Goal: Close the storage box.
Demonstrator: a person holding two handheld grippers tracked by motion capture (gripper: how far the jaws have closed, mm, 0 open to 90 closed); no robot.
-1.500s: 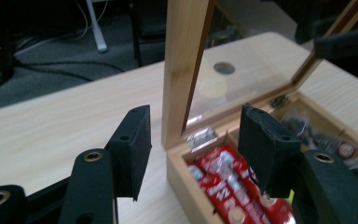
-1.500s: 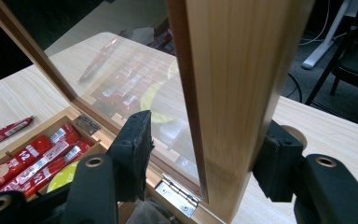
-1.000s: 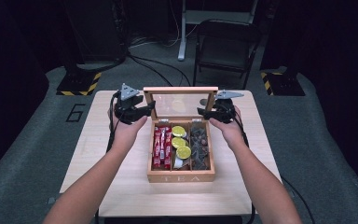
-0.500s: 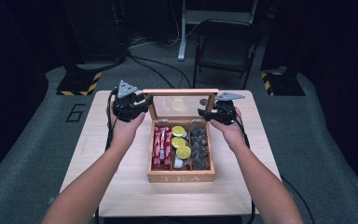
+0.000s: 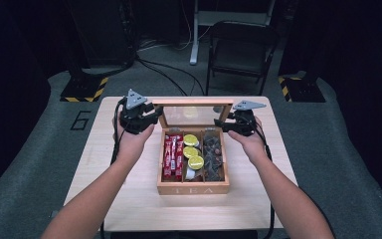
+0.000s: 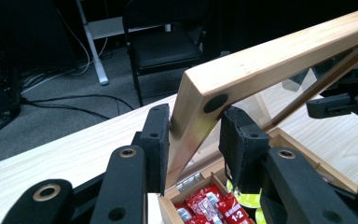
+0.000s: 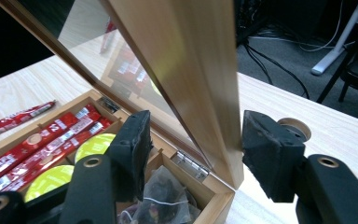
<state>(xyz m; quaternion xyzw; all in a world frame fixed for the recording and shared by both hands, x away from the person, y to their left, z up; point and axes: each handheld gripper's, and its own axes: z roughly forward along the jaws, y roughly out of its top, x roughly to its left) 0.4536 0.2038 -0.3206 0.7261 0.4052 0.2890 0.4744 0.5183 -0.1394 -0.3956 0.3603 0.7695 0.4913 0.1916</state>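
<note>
Tea box (image 5: 193,188) sits mid-frame on the table (image 5: 129,199), its glass lid (image 5: 191,115) raised, long axis left-right; left gripper (image 5: 151,115) straddles the lid's left end and has just been closing, right gripper (image 5: 222,122) straddles the right end, neither clearly pinching.

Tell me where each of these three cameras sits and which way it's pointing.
High view: above the person's side, looking forward and down on the table and tea box; both forearms and grippers show.
Left gripper view: rides the left gripper, facing the lid corner between its jaws.
Right gripper view: rides the right gripper, facing the lid's other side edge.
All three views share the glass-paned lid and red packets.
</note>
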